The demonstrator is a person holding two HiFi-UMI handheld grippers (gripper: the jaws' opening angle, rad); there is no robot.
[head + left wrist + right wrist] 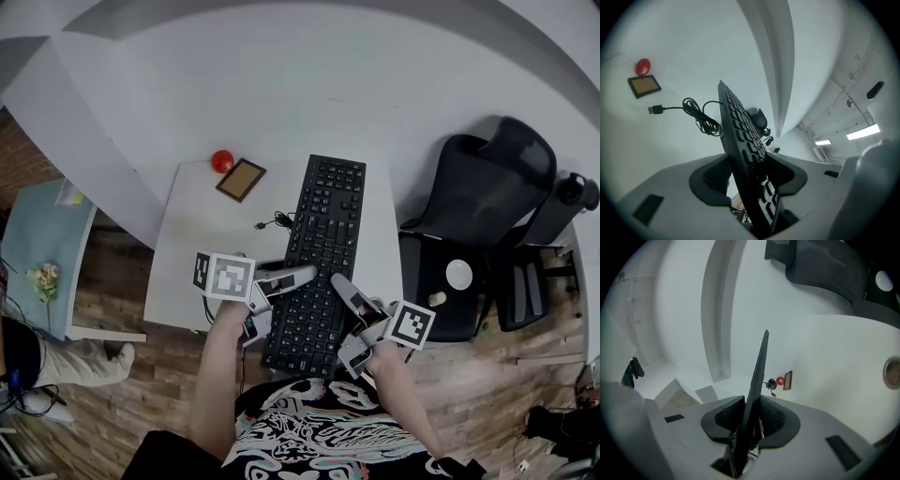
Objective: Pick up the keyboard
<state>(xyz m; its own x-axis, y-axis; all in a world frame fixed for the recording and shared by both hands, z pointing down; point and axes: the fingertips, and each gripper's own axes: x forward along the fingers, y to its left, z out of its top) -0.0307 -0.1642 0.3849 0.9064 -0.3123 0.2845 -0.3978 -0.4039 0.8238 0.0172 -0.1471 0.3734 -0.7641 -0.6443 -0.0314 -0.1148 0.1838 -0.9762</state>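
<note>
Keyboard [319,258]: black, full-size, set lengthwise over the right part of the white bench [187,253]. Far end toward the wall, near end past the bench's front edge, close to the person. Gripped at the near end from both long sides. Possibly raised off the bench; contact at the far end not clear from the head view.

Left gripper [289,278]: at the keyboard's left edge, marker cube [225,276] on top. In the left gripper view, fingers [710,180] pinching the keyboard, key side toward the right-hand pad.

Right gripper [349,292]: at the keyboard's right edge, a little nearer the person than the left one. In the right gripper view, fingers [724,420] clamped on the keyboard, seen edge-on as a thin dark blade between the pads.

Cable [275,222]: black, loosely coiled, just left of the keyboard's middle, plug end free on the bench.

Ball [221,160]: red, small, at the bench's far edge.

Frame [241,179]: small, dark border, brown centre, flat on the bench just beside the ball.

Chair [478,216]: black office type, right of the bench, small white round item on the seat.

Side table [37,253]: pale blue, left of the bench, well apart.

Floor [122,375]: wood planks.
</note>
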